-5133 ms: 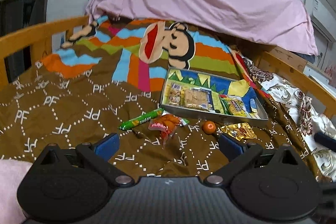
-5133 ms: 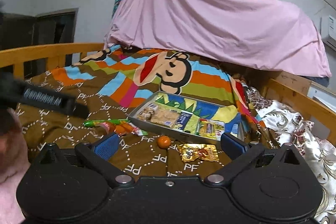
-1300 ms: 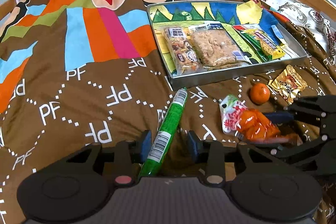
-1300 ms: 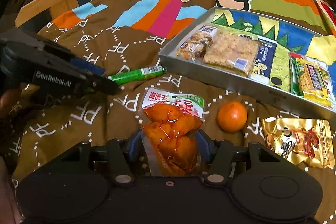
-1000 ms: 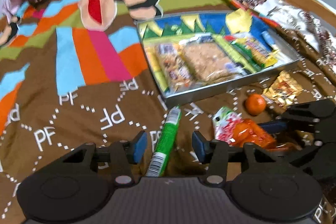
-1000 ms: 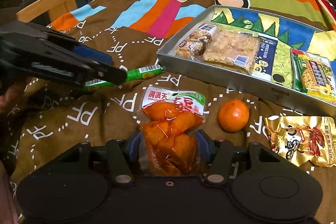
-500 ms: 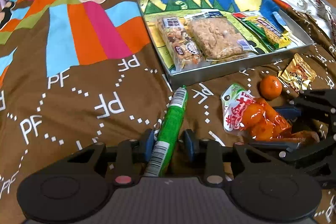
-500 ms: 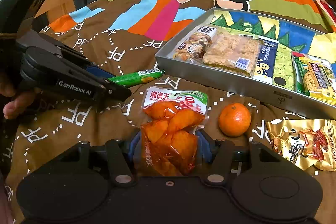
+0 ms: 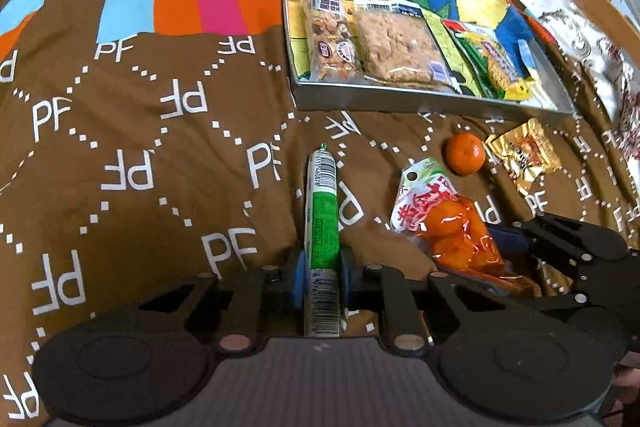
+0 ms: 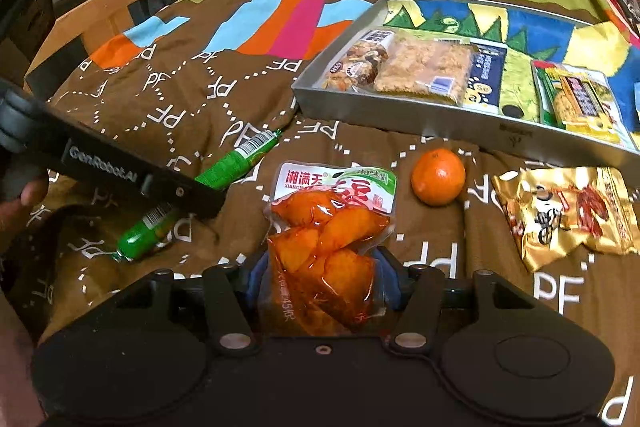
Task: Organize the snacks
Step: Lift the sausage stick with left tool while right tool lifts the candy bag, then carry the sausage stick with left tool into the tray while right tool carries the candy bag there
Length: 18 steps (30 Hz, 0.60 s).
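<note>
On the bed, near the tray (image 9: 420, 103), each tool is clamped on 1 snack, the left tool (image 9: 322, 277) on the green stick (image 9: 323, 211), the right tool (image 10: 324, 285) on the orange pouch (image 10: 332, 247), probably for lifting both into it.

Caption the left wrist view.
Left gripper shut on green stick-shaped snack pack, grey metal tray beyond.
</note>
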Tool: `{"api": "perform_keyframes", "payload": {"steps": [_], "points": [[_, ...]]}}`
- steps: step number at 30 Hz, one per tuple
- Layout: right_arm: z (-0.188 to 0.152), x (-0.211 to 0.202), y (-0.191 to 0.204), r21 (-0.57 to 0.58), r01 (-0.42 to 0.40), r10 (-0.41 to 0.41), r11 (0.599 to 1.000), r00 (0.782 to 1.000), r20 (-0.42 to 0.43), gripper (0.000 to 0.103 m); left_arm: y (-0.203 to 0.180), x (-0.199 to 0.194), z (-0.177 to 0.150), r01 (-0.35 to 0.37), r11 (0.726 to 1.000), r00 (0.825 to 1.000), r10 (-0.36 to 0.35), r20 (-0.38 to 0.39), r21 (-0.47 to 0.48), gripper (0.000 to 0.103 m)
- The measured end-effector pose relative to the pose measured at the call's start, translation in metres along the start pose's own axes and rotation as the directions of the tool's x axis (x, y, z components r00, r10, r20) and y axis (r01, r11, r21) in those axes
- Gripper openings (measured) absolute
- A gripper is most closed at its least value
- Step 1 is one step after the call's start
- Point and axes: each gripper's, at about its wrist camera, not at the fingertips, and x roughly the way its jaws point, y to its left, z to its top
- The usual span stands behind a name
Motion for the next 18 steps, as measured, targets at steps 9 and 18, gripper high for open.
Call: {"api": "perform_keyframes", "payload": {"steps": [9,18], "points": [[-0.006,0.009,-0.004,-0.005,-0.01,0.01,1.0,0.998,0.062,0.068,-0.009,0.013,-0.001,-0.031,0.999,1.0,0.031,0.002,0.027,0.02],[-0.018,-0.007,0.026,-0.168,0.158,-0.138,0.973,0.983,0.122,0.054,-0.024,-0.007,-0.017,-0.027,0.998,0.997,0.022,0.077,0.062,0.019]]}}
